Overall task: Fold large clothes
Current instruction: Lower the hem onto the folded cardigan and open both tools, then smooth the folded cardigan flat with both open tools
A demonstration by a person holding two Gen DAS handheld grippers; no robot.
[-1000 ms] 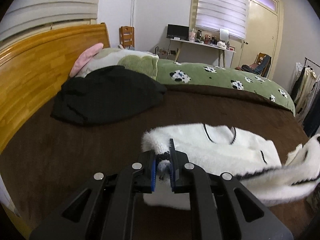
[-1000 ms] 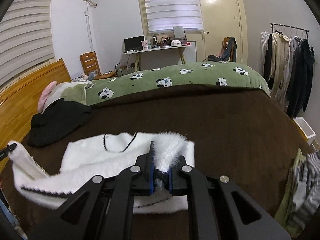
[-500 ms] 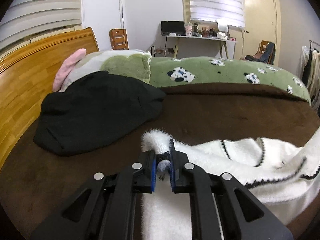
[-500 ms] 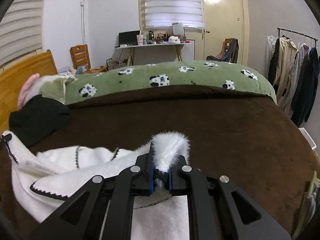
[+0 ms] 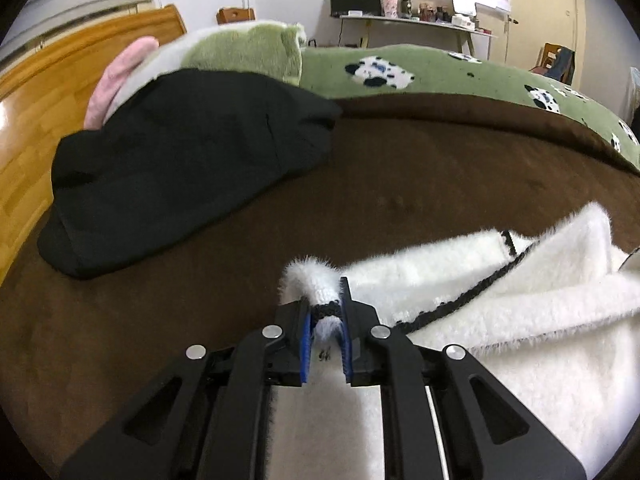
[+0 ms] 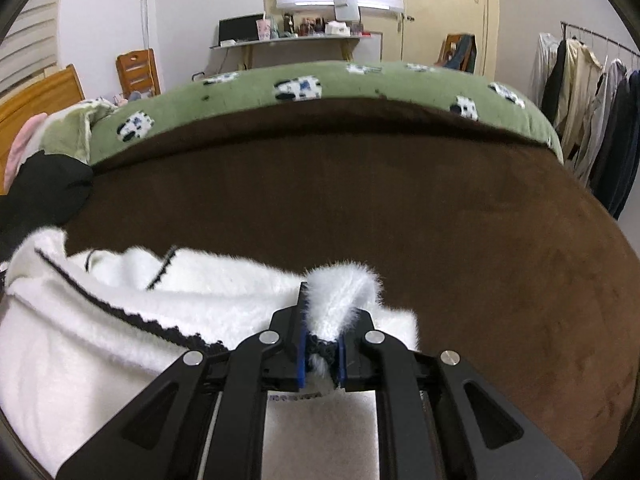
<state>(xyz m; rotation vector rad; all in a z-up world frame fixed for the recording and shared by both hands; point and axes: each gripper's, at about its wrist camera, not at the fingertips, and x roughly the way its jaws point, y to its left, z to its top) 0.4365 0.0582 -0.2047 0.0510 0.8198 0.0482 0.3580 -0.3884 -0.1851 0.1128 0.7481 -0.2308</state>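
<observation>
A fluffy white sweater (image 5: 500, 300) with black trim lies on the brown bedspread (image 5: 400, 184). My left gripper (image 5: 325, 312) is shut on a black-trimmed edge of the sweater at its left side, low over the bed. My right gripper (image 6: 320, 340) is shut on the sweater (image 6: 100, 320) at its right side, a white tuft sticking up between the fingers. The garment is doubled over between the two grippers, its trimmed hem lying across the upper layer.
A black garment (image 5: 180, 160) lies at the left by the wooden headboard (image 5: 32, 120), against a green and pink pillow (image 5: 240, 48). A green cow-print blanket (image 6: 320, 84) lies along the far side. Clothes hang on a rack (image 6: 592, 92) at the right.
Both grippers have carried the sweater's edge forward across the bed and come down lower, folding the garment over itself. Both stay shut on it.
</observation>
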